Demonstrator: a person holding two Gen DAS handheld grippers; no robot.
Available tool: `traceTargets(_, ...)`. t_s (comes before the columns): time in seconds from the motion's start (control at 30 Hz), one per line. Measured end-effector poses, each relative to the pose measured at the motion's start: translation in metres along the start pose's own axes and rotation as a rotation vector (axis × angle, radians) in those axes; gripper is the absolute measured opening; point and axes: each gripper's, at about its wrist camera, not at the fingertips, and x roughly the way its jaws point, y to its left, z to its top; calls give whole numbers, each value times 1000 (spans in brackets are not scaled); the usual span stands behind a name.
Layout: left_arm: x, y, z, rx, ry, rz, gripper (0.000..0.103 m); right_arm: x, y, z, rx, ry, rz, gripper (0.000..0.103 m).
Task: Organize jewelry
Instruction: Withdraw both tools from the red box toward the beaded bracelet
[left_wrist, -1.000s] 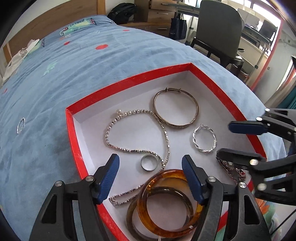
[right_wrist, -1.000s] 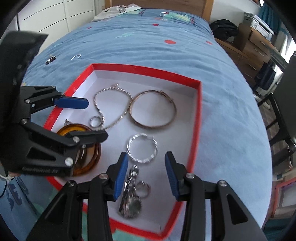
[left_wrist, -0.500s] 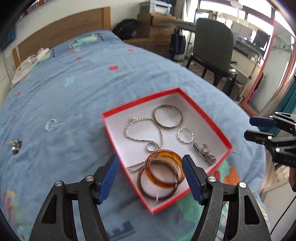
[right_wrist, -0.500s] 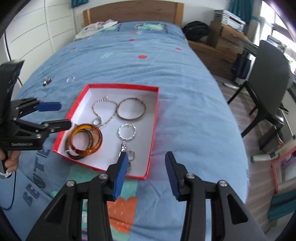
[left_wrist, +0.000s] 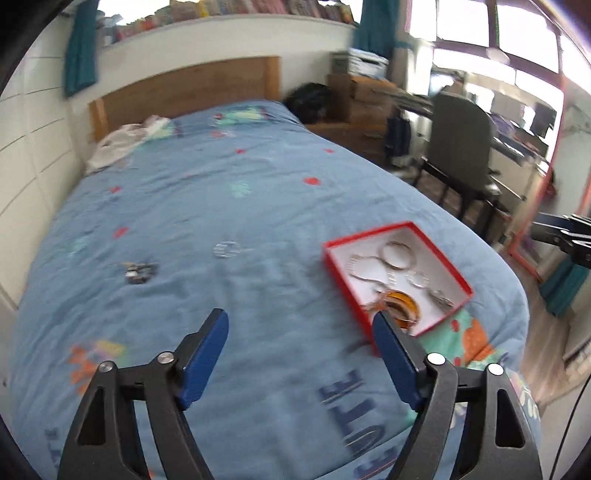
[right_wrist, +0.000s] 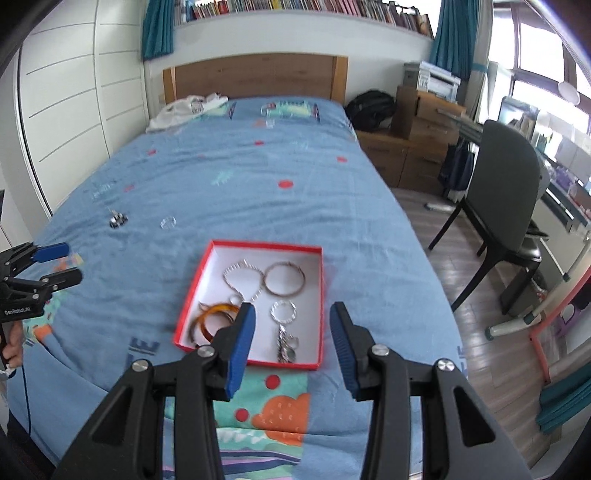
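blue bedspread (right_wrist: 229, 177) open all round red box (right_wrist: 192, 291); 2 loose pieces (right_wrist: 118, 220) far-left.

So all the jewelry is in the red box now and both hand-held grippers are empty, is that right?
Not all of it. The right wrist view shows a small clear ring and a dark piece lying on the blue bedspread, outside the red box. Both hand-held grippers, left and right, are empty.
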Motion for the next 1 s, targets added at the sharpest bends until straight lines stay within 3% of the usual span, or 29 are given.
traceTargets(0.1,-27,27,-4,-14,-40,65,83,-13,13,7,2,-31,0,44)
traceTargets(0.5,-83,93,-54,-159,-99,186,87,-28,64,2,30,-56,43,47)
traceTargets(0.73,-88,115,-80,-242,-87,259,87,-17,103,-8,63,-21,120,48)
traceTargets(1.0,-75,142,-94,-310,-41,277,88,16,166,-4,5,37,207,48)
